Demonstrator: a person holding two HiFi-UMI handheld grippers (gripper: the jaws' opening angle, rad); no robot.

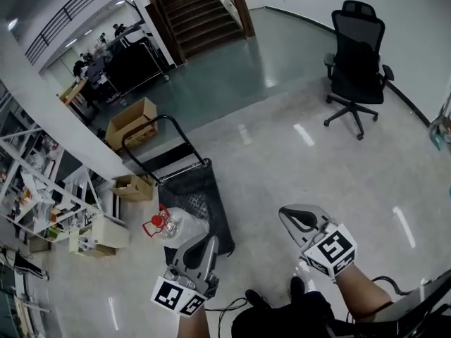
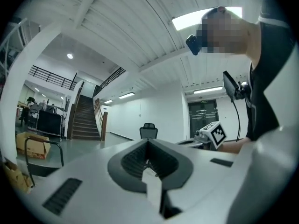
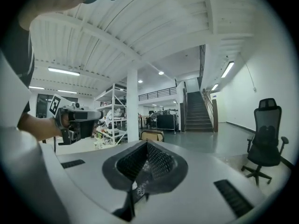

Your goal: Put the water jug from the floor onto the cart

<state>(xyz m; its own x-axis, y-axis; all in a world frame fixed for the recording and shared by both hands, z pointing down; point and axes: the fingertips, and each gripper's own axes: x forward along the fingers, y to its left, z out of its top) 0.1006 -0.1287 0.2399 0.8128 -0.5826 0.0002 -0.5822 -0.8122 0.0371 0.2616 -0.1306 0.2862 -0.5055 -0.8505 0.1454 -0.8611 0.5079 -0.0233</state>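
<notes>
Low in the frame, left of centre: a clear, crinkly plastic water jug with a red cap, lying on its side at the left edge of the black mesh-decked cart with its looped tubular handle. On the deck or just off it, hard to tell. Right below it, the grey moulded left gripper, tips near the jug but apart from it, ribbed dark pads clenched together on nothing. Further right, over glossy pale floor, the right gripper, well apart from the jug, diamond-textured pads likewise pressed together, empty. Black-and-white square markers on both cubes. Upper right, a black mesh-backed office chair; upper left, an open brown cardboard box.
</notes>
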